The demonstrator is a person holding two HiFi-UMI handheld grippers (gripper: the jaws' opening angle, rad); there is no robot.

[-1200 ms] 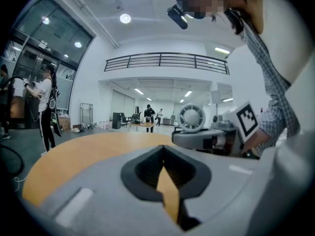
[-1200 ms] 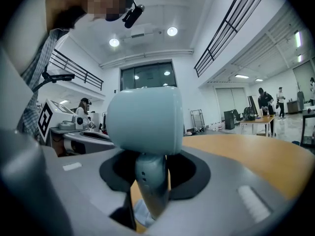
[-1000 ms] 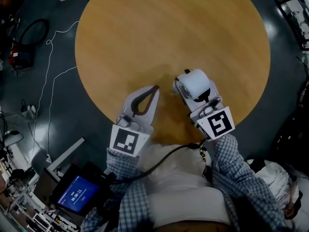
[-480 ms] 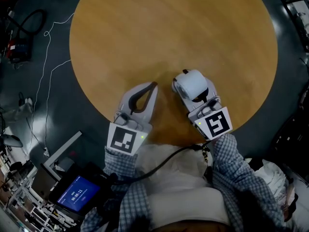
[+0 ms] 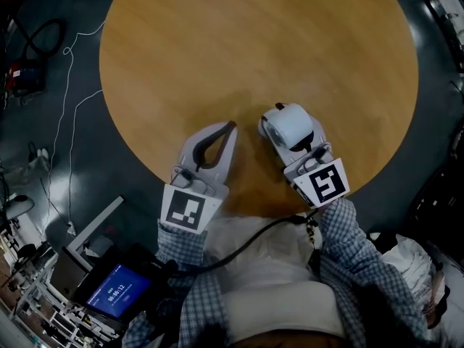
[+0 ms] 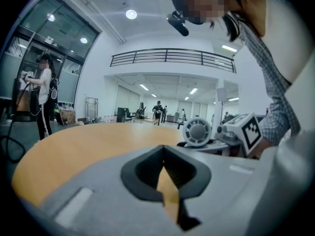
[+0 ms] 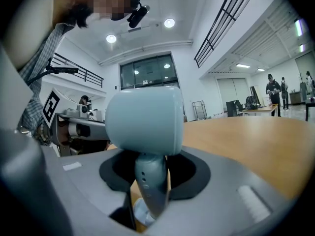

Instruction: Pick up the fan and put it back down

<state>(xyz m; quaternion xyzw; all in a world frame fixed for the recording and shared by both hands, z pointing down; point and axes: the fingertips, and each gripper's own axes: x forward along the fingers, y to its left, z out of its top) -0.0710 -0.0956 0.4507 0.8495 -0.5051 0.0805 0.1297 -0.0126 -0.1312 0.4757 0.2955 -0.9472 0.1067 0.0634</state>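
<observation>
head view: a round, tan wooden desk [image 5: 217, 49] stands on a dark floor [image 5: 65, 165]. near its edge closest to the person stands a small pale blue-white plastic fan [image 5: 290, 124] with a drum-shaped head on a slim stem. the right hand-held gripper [image 5: 288, 145] is clenched on this fan. right gripper view: both jaws press the stem [image 7: 149, 181] from either side, just under the head, and the fan stands upright. its rounded base [image 7: 134, 213] shows low between the jaws, close to the desk top; whether it touches cannot be told. the left hand-held gripper [image 5: 233, 127] lies just beside the right one, over the same desk edge and apart from the fan. left gripper view: its jaws are brought together at the tips and hold nothing, with only desk surface visible through the loop behind them. the fan's grille faces this camera.
</observation>
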